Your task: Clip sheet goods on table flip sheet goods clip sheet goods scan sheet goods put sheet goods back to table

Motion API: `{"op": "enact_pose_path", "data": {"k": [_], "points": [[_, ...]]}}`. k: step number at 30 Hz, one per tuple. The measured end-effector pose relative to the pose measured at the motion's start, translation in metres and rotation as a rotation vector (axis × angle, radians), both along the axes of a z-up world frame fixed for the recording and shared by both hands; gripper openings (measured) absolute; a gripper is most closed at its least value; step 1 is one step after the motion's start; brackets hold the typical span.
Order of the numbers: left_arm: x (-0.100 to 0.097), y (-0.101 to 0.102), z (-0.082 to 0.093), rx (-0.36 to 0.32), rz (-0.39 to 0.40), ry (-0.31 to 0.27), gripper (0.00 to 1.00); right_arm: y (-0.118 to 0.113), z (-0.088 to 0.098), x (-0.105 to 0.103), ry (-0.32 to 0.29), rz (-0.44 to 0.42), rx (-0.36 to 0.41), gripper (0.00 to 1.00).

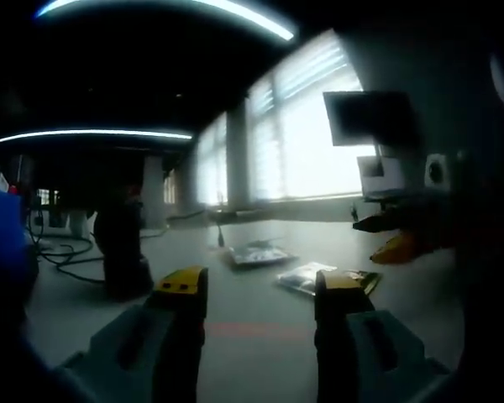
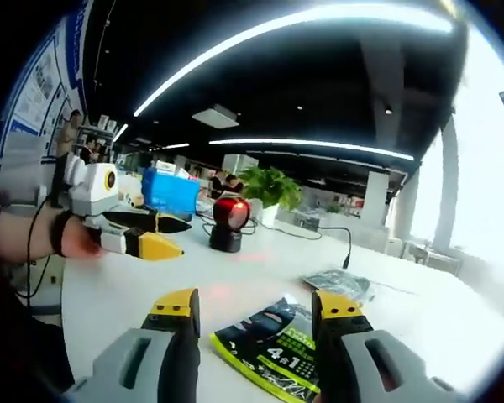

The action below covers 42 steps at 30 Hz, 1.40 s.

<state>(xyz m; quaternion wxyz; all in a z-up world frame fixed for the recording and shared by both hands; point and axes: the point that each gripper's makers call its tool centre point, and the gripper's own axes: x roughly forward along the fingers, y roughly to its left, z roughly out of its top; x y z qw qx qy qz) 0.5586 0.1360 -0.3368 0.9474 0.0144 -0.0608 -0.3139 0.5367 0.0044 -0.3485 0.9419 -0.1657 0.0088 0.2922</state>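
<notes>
Right gripper (image 2: 254,315) jaws are held apart, empty, above the green packet (image 2: 273,346) lying on the table (image 2: 134,285). Left gripper (image 1: 260,290) likewise apart. Scanner (image 2: 228,222) is seen beyond the packet; second packet (image 2: 340,284), probably foil, nearby.

Left gripper view dim and backlit, blown-out windows (image 1: 311,143) at two o'clock, hazy glare across the table (image 1: 260,327), soft blur throughout, right gripper view brighter, ceiling light strips (image 2: 302,25) at twelve o'clock, overexposed window (image 2: 487,193) at three o'clock, fisheye bending at edges
</notes>
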Motion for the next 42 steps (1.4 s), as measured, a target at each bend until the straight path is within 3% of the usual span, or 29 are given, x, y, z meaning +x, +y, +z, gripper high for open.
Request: {"op": "enact_pose_path", "data": {"k": [5,10,28,34,42], "points": [[0.004,0.006,0.001,-0.008,0.006,-0.006,0.44,0.014,-0.009,0.002,-0.050,-0.022,-0.124,0.51],[0.004,0.005,0.001,-0.009,0.001,-0.006,0.44,0.025,-0.019,0.003,-0.055,-0.033,-0.194,0.52],[0.001,0.002,0.003,-0.016,-0.007,-0.012,0.44,0.013,-0.039,0.016,-0.024,-0.089,-0.320,0.52],[0.000,0.001,0.003,-0.013,-0.005,-0.012,0.44,0.013,-0.039,0.016,-0.049,-0.103,-0.356,0.44],[-0.001,0.001,0.003,-0.012,-0.006,-0.011,0.44,0.014,-0.045,0.016,-0.025,-0.110,-0.356,0.31]]}}
